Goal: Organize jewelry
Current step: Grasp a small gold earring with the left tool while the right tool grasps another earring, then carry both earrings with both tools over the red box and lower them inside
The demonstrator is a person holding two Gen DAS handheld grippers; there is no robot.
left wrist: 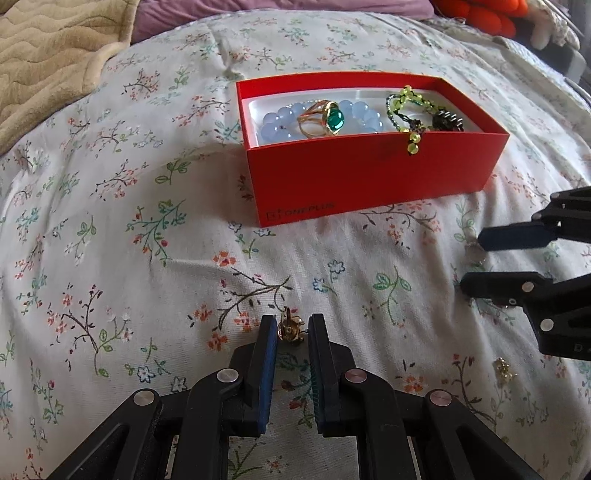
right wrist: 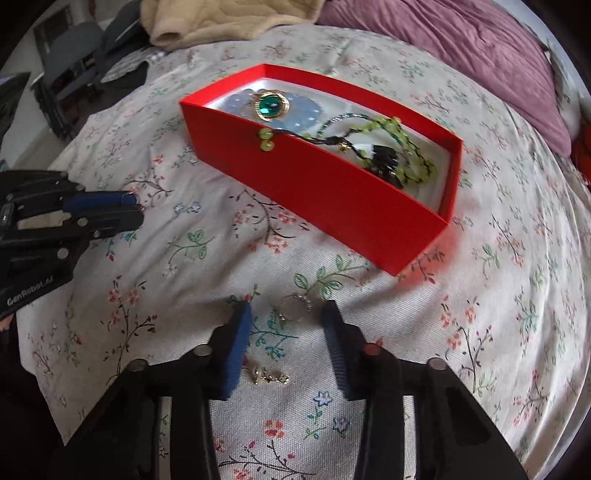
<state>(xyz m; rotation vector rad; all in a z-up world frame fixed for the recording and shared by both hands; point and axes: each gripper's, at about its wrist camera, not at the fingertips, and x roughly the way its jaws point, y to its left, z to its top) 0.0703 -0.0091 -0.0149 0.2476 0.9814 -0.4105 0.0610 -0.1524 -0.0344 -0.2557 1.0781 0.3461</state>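
Observation:
A red box (left wrist: 369, 173) (right wrist: 332, 192) sits on the floral bedspread. It holds a blue bead bracelet (left wrist: 280, 122), a gold ring with a green stone (left wrist: 325, 118) (right wrist: 271, 107), and a green bead necklace (left wrist: 410, 107) (right wrist: 388, 129) hanging over the front wall. My left gripper (left wrist: 291, 328) (right wrist: 135, 210) has its jaws closing around a small gold piece (left wrist: 290, 328), with a small gap on each side. My right gripper (right wrist: 286, 314) (left wrist: 472, 262) is open over a small silver ring piece (right wrist: 295, 306) (left wrist: 474, 253). Another gold piece (right wrist: 267, 376) (left wrist: 504, 369) lies between the right fingers.
A beige blanket (left wrist: 51, 55) (right wrist: 207, 18) and a purple pillow (right wrist: 461, 48) lie at the bed's far side. Orange items (left wrist: 480, 14) sit at the far right. Chairs (right wrist: 74, 62) stand beyond the bed.

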